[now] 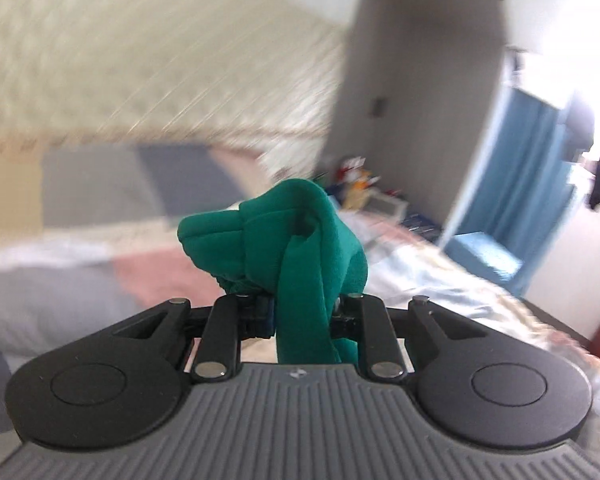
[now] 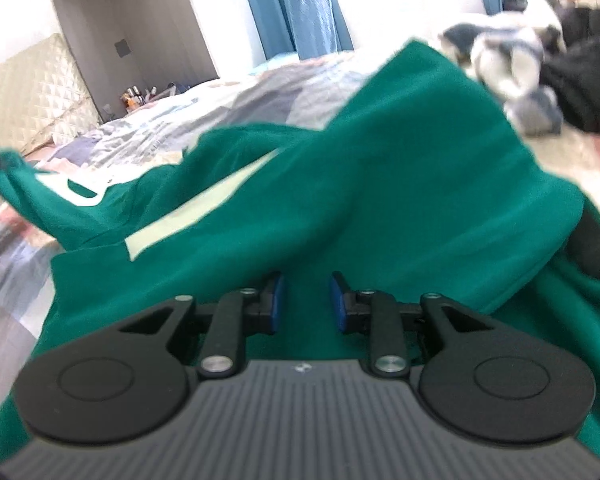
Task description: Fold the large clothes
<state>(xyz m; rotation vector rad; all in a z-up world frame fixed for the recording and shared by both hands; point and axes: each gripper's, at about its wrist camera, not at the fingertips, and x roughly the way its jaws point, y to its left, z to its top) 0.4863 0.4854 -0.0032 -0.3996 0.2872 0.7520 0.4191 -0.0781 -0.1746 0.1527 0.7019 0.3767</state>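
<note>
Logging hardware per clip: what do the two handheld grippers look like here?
Both look alike: the left gripper and right gripper have a grey ribbed body, two round black discs, black linkage bars with silver pins, and a small white logo. The right gripper's fingers carry blue pads. No hand or sleeve shows.

green garment ahead, clothes pile beyond

No words, numbers or brand names can be read in either view. The green garment carries pale printed shapes, one a slanted bar, but folds and blur keep them from reading as letters. A tiny pale emblem sits on the grey ribbed body behind each gripper, too small to make out. The clutter of small items by the far wall is too blurred to show any label.
</note>
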